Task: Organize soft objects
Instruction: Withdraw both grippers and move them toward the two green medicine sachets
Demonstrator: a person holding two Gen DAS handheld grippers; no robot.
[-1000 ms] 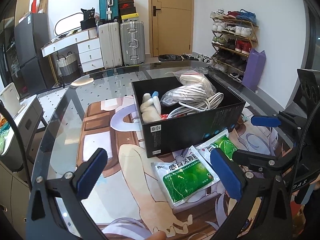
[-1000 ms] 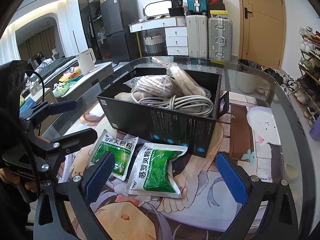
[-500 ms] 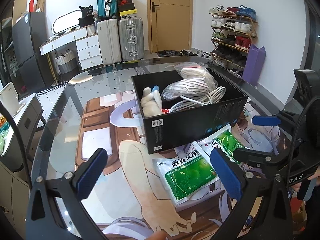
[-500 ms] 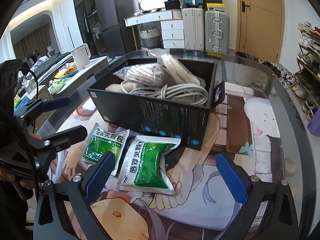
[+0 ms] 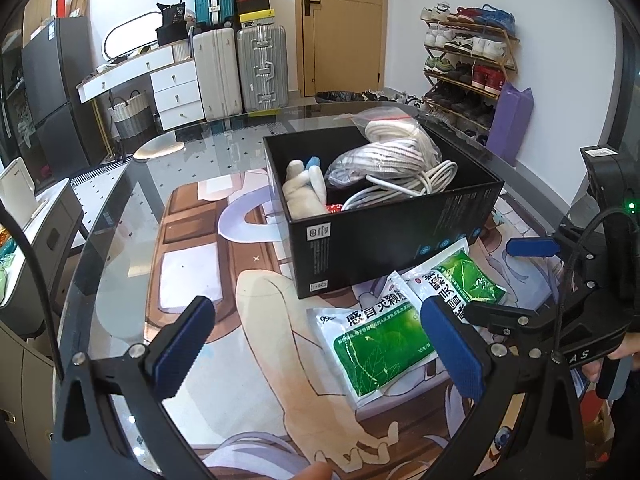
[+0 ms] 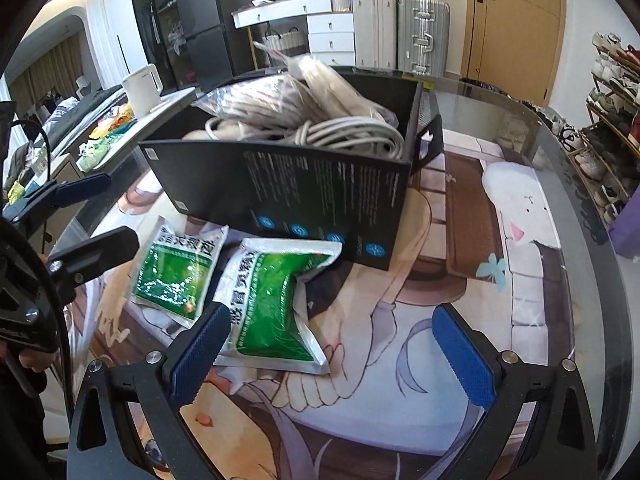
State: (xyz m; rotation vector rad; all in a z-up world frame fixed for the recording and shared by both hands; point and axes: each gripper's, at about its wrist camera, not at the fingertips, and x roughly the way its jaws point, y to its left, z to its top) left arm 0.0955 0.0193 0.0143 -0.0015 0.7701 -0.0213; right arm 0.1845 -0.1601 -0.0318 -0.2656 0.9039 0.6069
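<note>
Two green sachets are lying on the glass table, in front of the black box (image 5: 384,216) and well in from the table's edges. The near sachet (image 6: 272,304) is resting just beside the box's front corner, with the far sachet (image 6: 176,264) just beside it, their edges overlapping. The box is already being crowded by a white cable coil (image 6: 340,136), bagged bundles and a plush toy (image 5: 304,188). The right gripper (image 6: 332,352) is being held low over the near sachet, jaws spread wide and empty. The left gripper (image 5: 316,352) is likewise being held wide open, gripping nothing. A slip is likely if only the slick foil edge is pinched; the neighbouring sachet may be dragged along, or the box nudged.
</note>
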